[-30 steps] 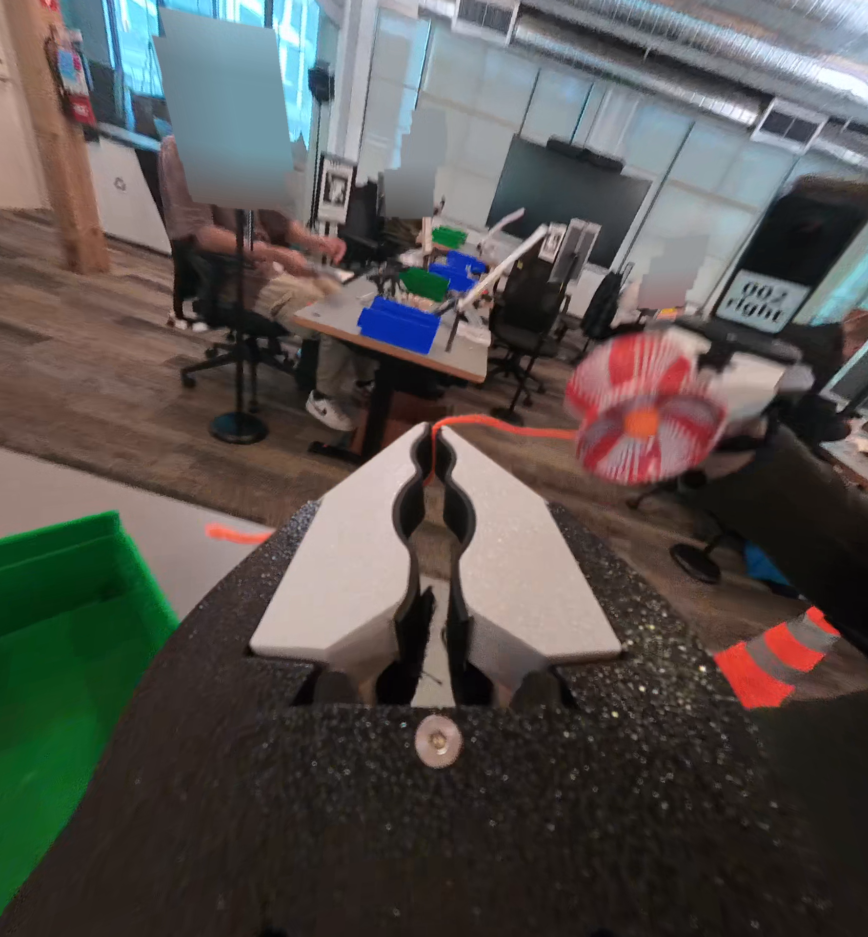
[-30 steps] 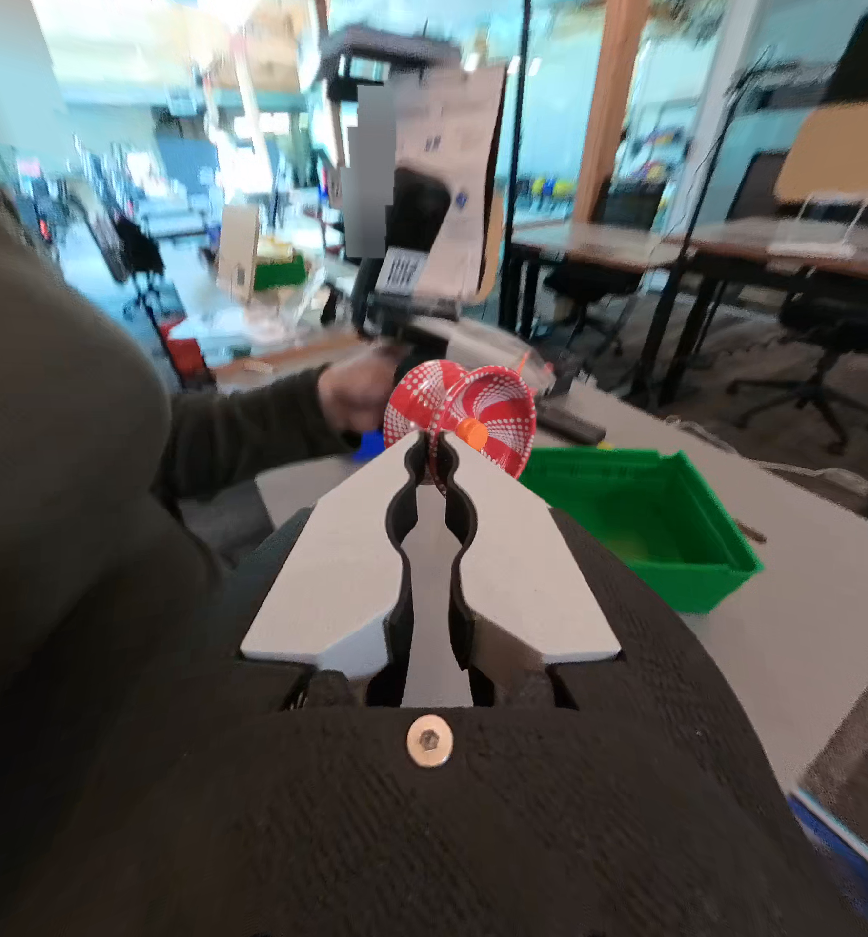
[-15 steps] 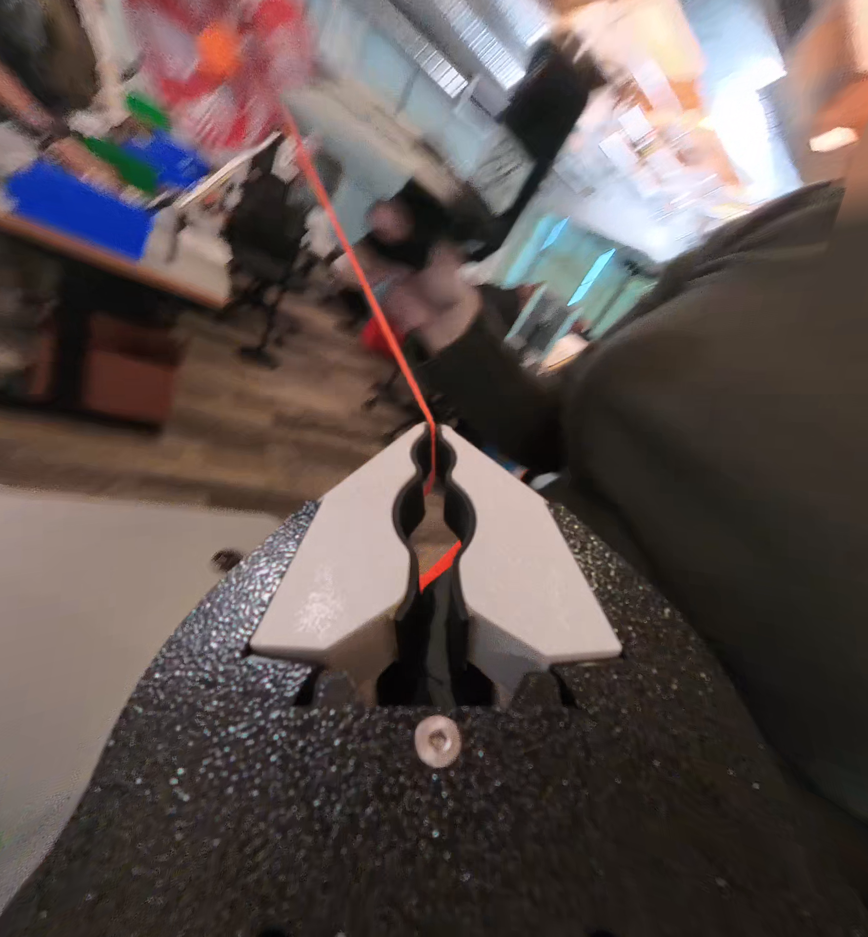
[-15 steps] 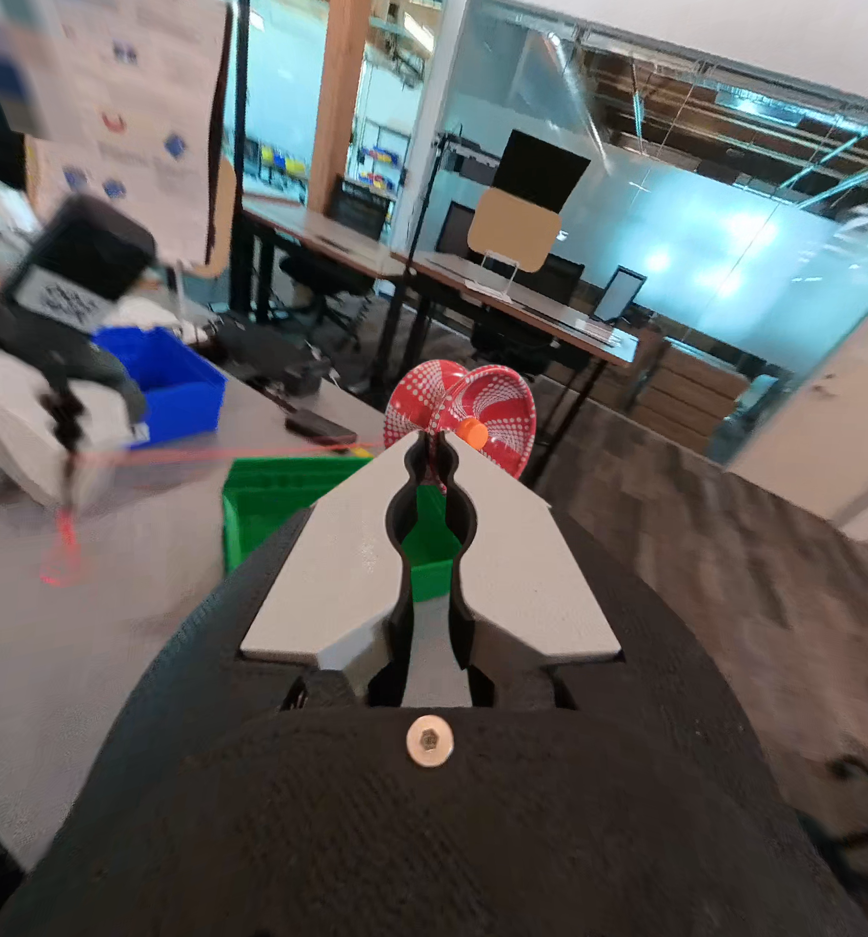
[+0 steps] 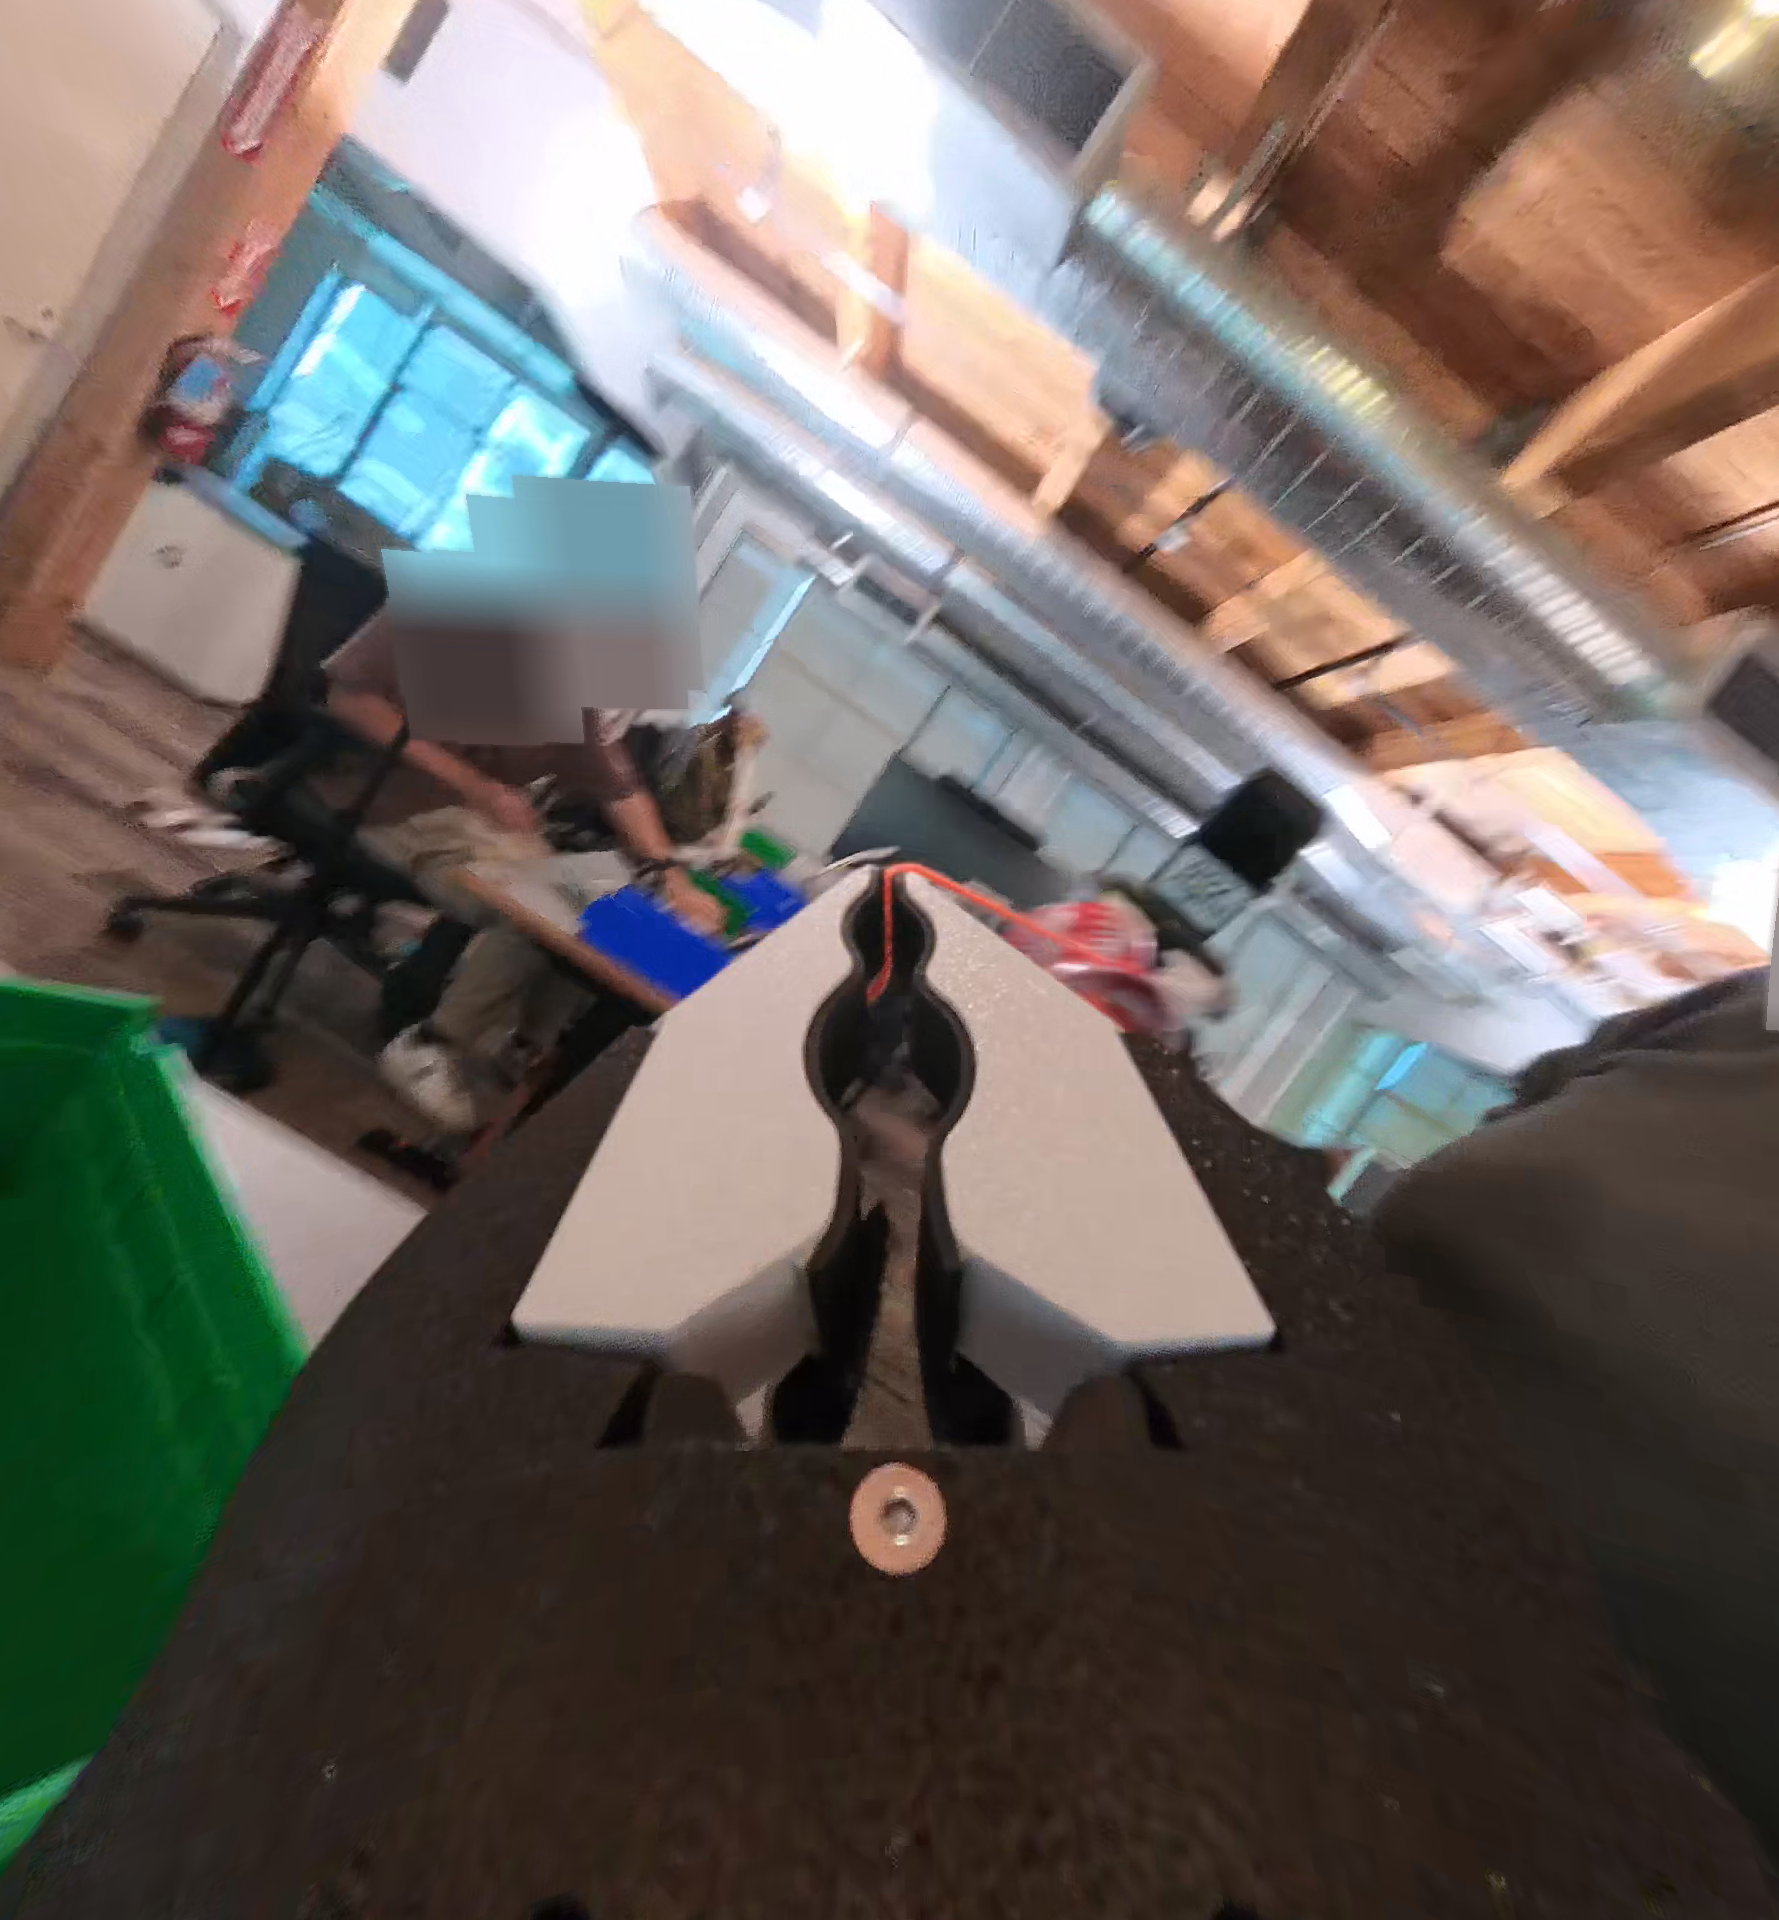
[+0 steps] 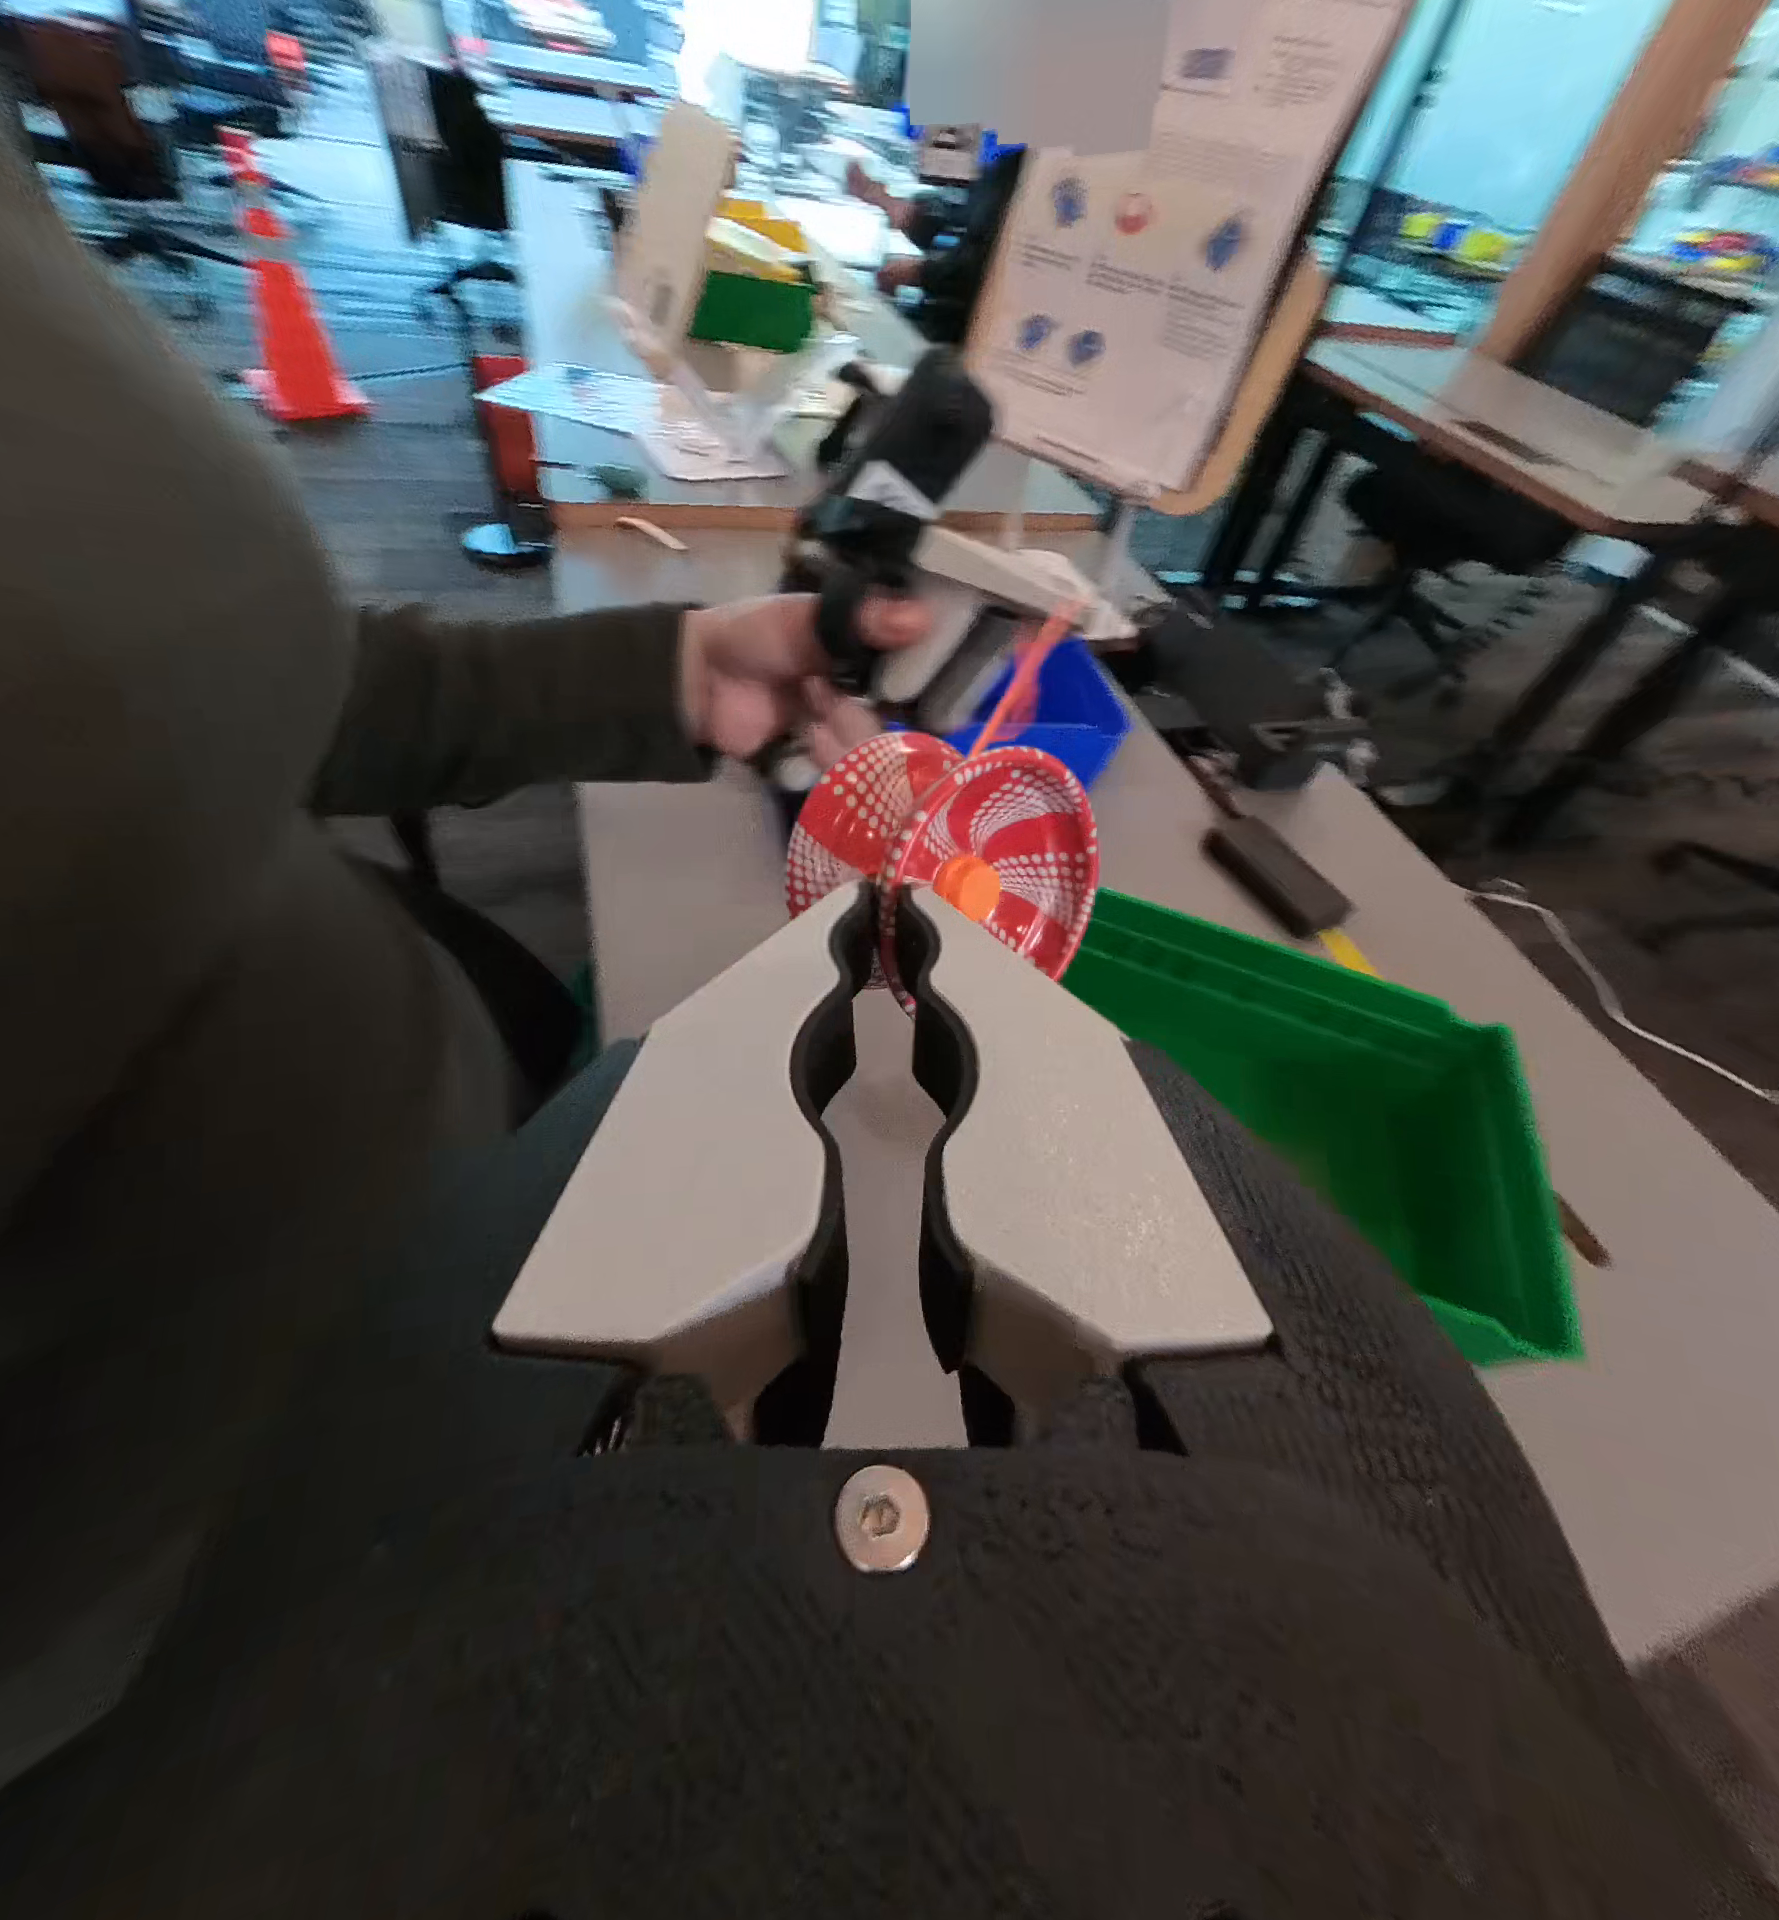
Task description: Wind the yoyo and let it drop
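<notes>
We hold the right gripper (image 6: 887,906) level over the grey table (image 6: 1695,1403), its two grey fingers (image 6: 708,1153) pinched on the rim of one half of the red-and-white yoyo (image 6: 942,847), which stands on edge at the tips with its orange hub cap (image 6: 966,886) facing right. From the yoyo's groove the orange string (image 6: 1020,675) climbs up and away to our left gripper (image 6: 1061,613), raised above and beyond the yoyo. The left hand (image 6: 771,675) grips its black handle, the dark-sleeved forearm (image 6: 511,707) reaching across from the left. In the left wrist view that gripper (image 5: 890,878) is tipped upward toward the ceiling, its tips closed on the string (image 5: 880,951), which runs off right to the blurred yoyo (image 5: 1093,951). A green bin (image 6: 1384,1122) lies on the table just right of the right gripper, and a blue bin (image 6: 1056,717) sits behind the yoyo. An orange traffic cone (image 6: 293,332) stands well back on the floor.
</notes>
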Motion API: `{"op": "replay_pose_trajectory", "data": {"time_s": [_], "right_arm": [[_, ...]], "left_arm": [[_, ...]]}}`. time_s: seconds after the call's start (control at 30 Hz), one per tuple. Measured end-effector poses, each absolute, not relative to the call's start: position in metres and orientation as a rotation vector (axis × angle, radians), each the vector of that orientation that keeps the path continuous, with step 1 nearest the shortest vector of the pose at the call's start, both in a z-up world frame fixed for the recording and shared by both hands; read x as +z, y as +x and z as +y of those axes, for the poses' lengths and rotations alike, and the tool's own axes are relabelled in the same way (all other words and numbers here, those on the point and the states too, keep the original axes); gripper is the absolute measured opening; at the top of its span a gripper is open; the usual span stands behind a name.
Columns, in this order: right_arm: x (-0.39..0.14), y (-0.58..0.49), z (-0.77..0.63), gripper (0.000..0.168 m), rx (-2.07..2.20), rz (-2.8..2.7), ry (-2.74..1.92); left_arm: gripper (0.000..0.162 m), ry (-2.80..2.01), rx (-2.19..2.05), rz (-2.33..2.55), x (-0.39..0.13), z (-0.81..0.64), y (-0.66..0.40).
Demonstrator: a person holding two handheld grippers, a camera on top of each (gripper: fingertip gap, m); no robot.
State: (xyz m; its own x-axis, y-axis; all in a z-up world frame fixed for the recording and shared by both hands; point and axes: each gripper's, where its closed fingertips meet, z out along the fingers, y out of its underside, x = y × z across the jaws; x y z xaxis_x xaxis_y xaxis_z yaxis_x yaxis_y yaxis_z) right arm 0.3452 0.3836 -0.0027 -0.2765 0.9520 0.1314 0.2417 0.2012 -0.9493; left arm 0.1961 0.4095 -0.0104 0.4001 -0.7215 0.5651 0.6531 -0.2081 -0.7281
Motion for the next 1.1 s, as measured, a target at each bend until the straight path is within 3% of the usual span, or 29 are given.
{"op": "replay_pose_trajectory", "data": {"time_s": [0.1,0.23,0.3,0.37,0.43,0.47,0.57,0.7,0.87,1.03,1.1], "right_arm": [[-0.005,0.339,0.423,0.002,0.899,-1.545,-1.241],[-0.003,0.329,0.434,0.002,0.802,-1.473,-1.224],[0.002,0.324,0.436,0.001,0.806,-1.428,-1.203],[0.006,0.319,0.434,0.001,0.817,-1.409,-1.177],[0.011,0.315,0.432,0.001,0.841,-1.394,-1.149],[0.012,0.313,0.43,0.001,0.851,-1.388,-1.134],[0.016,0.305,0.427,0.001,0.894,-1.361,-1.101],[0.023,0.294,0.423,0.001,0.898,-1.311,-1.039],[0.023,0.278,0.412,0.001,0.806,-1.37,-0.926],[0.037,0.266,0.402,0.001,0.817,-1.312,-0.863],[0.043,0.265,0.401,0.001,0.808,-1.287,-0.85]], "left_arm": [[0.0,-0.97,-1.557,0.258,0.016,0.363,0.204],[0.0,-0.981,-2.002,0.581,0.003,0.311,0.245],[0.005,-1.068,-2.006,0.549,-0.008,0.319,0.257],[0.034,-1.172,-1.907,0.41,-0.02,0.346,0.258],[0.081,-1.294,-1.747,0.243,-0.035,0.379,0.251],[0.087,-1.34,-1.677,0.202,-0.041,0.389,0.247],[0.077,-1.294,-1.552,0.166,-0.024,0.402,0.237],[0.078,-1.229,-1.225,0.008,0.0,0.425,0.205],[0.066,-1.251,-1.342,0.183,0.027,0.408,0.241],[0.064,-1.399,-1.232,0.327,0.02,0.408,0.28],[0.04,-1.385,-1.134,0.338,0.018,0.411,0.278]]}}
